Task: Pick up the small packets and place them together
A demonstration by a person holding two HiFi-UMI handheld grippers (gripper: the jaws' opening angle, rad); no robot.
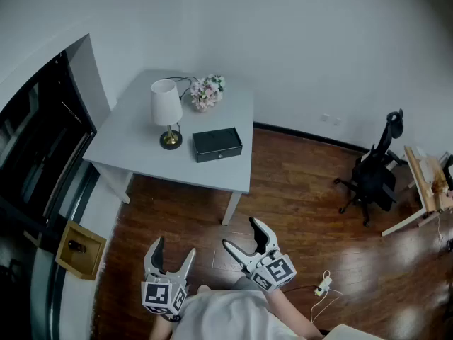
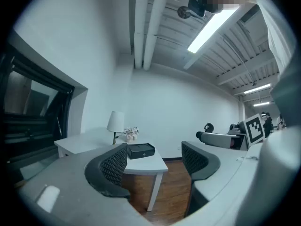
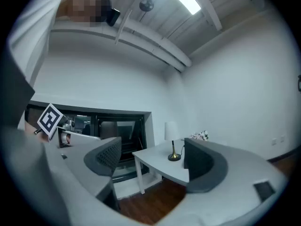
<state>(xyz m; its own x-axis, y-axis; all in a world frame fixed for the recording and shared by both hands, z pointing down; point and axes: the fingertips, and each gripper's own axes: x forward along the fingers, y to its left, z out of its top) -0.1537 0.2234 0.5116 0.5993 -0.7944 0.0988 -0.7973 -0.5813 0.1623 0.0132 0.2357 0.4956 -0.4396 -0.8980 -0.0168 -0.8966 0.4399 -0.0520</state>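
Closest in, at the bottom of the head view, the left gripper (image 1: 174, 250) and right gripper (image 1: 241, 234) are held up in front of the person's white top (image 1: 230, 316), above a dark wooden floor (image 1: 297, 211). In the left gripper view the left gripper (image 2: 154, 166) has its jaws moderately apart with nothing between them, only the room beyond. In the right gripper view the right gripper (image 3: 150, 161) has its jaws spread wide, also empty. Just right of the person a white power strip (image 1: 323, 284) with its cable lies on the floor, and to the left a small wooden box (image 1: 80, 248) sits beside the dark window (image 1: 32, 154). Farther off stands a white table; on its tabletop (image 1: 138, 151) a black box (image 1: 217, 144) lies near the front edge, with a white-shaded lamp (image 1: 167, 112) on a brass base just left of it and a bunch of flowers (image 1: 206, 91) behind, near the wall. No small packets can be made out in any view. Well to the right, a black office chair (image 1: 374, 176) stands on the floor beside a wooden bench (image 1: 423, 183).
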